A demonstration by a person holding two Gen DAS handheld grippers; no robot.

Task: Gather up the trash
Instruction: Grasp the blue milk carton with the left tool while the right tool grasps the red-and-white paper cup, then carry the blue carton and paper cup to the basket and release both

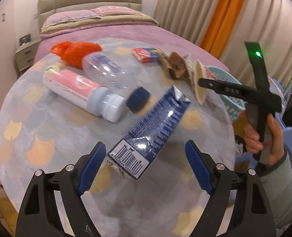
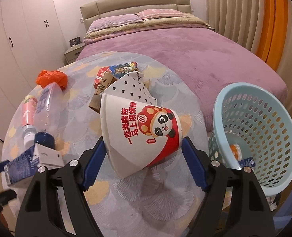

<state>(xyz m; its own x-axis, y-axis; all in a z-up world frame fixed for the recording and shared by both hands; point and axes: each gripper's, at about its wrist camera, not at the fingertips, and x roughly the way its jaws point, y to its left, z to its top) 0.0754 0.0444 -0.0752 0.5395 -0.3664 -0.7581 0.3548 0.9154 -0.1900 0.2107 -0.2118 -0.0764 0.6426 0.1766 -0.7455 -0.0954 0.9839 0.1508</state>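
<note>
round table by the bed holds trash: my right tongs pinch the paper bowl, basket just right, next a drop; left tongs gape around the blue carton.

Cup on table, basket right of it.

— What do we have on the left gripper?
— Black angular arms, ribbed blue pads, silver round screws.
— And our right gripper?
— The same build; beside it we see a pale green sleeve with a darker cuff.
</note>
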